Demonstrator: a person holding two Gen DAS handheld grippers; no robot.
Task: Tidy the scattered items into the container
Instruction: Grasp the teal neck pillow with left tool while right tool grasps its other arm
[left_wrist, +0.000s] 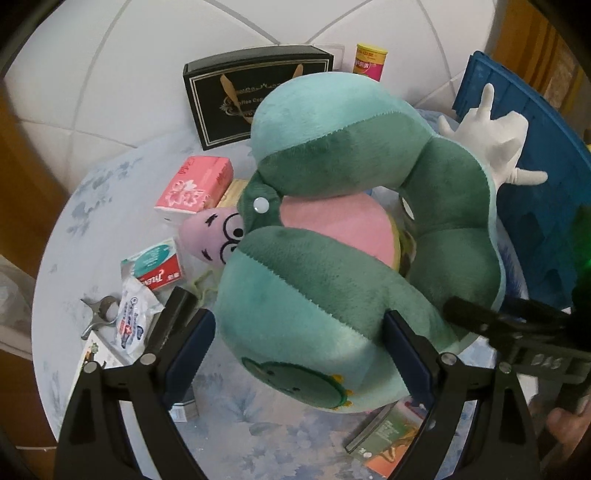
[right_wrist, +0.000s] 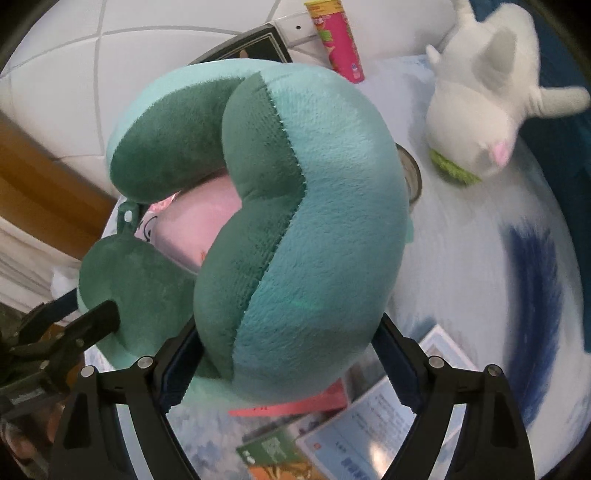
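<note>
A green and teal plush neck pillow (left_wrist: 332, 229) is lifted above the round table, held at both ends. My left gripper (left_wrist: 299, 354) is shut on one end of it. My right gripper (right_wrist: 291, 354) is shut on the other end of the pillow (right_wrist: 295, 221). The right gripper's fingers (left_wrist: 476, 317) show at the right of the left wrist view, and the left gripper's fingers (right_wrist: 92, 325) at the lower left of the right wrist view. A pink plush (left_wrist: 332, 221) lies under the pillow. The blue container (left_wrist: 535, 177) stands at the right.
On the flowered tablecloth (left_wrist: 92, 206) lie a pink tissue pack (left_wrist: 195, 188), a black gift box (left_wrist: 229, 99), a yellow and pink can (right_wrist: 338, 40), a white plush cat (right_wrist: 484, 110), small packets (left_wrist: 155, 266), a metal tool (left_wrist: 99, 310) and booklets (right_wrist: 369, 417).
</note>
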